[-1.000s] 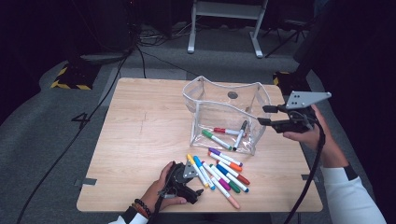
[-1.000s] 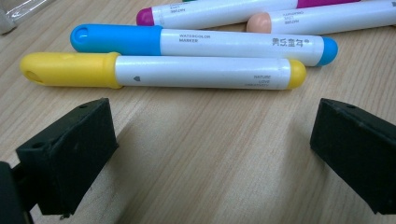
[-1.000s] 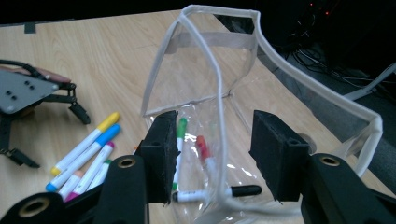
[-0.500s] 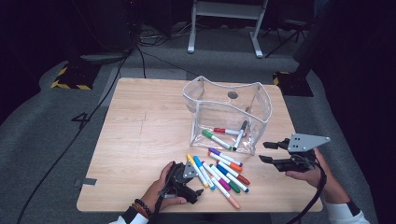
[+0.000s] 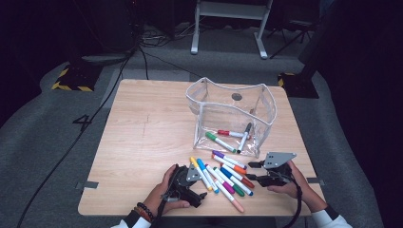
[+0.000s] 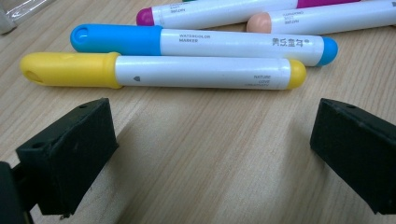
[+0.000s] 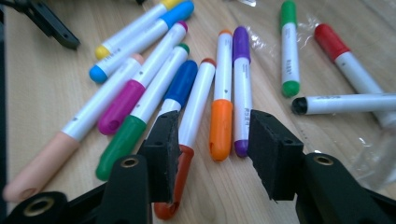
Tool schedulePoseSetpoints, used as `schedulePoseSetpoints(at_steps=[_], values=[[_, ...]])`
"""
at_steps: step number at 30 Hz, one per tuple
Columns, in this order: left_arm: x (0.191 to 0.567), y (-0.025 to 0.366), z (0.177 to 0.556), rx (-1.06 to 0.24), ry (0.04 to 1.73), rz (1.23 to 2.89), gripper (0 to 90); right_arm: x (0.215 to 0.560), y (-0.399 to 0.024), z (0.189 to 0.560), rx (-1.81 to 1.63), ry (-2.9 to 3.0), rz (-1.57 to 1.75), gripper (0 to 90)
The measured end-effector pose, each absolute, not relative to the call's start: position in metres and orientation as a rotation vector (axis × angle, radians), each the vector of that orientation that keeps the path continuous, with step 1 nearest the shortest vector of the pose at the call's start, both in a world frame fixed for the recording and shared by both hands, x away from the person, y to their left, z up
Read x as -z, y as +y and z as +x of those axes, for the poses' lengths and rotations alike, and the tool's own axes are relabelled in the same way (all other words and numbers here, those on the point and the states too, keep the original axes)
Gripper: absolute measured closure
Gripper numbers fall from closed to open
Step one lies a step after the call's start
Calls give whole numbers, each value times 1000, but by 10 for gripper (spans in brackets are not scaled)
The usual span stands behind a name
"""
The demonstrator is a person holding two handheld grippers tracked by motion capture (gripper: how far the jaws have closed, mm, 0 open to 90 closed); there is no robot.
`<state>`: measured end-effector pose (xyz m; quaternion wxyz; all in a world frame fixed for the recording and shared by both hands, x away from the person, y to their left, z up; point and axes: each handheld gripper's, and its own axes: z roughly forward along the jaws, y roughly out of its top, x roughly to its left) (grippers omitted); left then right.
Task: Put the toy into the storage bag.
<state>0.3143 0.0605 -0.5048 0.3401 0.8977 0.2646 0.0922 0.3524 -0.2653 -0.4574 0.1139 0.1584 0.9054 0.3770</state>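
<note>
Because its jaws stand apart with the orange-capped marker [image 7: 221, 100] and the purple-capped one [image 7: 241, 91] lying between them, the right gripper [image 7: 212, 144] looks set to close on one of those two, though nothing is held yet and neither pad seems to touch a barrel. It hovers low over the row's near end, just in front of the clear pouch [image 5: 231, 116], which I take as the landmark here. The left gripper [image 6: 210, 149] has its jaws spread wide over bare wood, holding nothing, with the yellow marker [image 6: 163, 71] lying crosswise just beyond its tips and the light-blue marker [image 6: 201, 43] touching that one on the far side; my guess is it waits its turn or lines up for the yellow one. Further out, the loose markers lie side by side in a fan on the table [image 5: 142, 128], near the pouch's front wall and between the two hands, probably so each can be picked singly. Inside the pouch rest a green marker [image 5: 219, 142], a red one [image 5: 231, 134] and a black one [image 5: 245, 137], so the sorting appears partly done. The pouch stands upright and open-topped, well placed for drops from above.
</note>
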Motion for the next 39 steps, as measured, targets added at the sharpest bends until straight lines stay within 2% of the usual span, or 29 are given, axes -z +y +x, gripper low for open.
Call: schedulePoseSetpoints(at_steps=[9, 21, 25, 28, 39], values=[[505, 60, 314, -240, 688, 2335, 5, 472, -250, 366, -1092, 2693, 448, 632], [505, 60, 314, -241, 688, 2335, 5, 488, -240, 382, -1018, 2753, 516, 635], [505, 60, 315, -240, 691, 2334, 5, 489, -242, 384, -1040, 2759, 547, 728], [505, 59, 315, -241, 692, 2332, 5, 489, -242, 385, -1036, 2751, 552, 752], [505, 59, 315, -243, 694, 2335, 4, 481, -246, 383, -1034, 2709, 529, 754]])
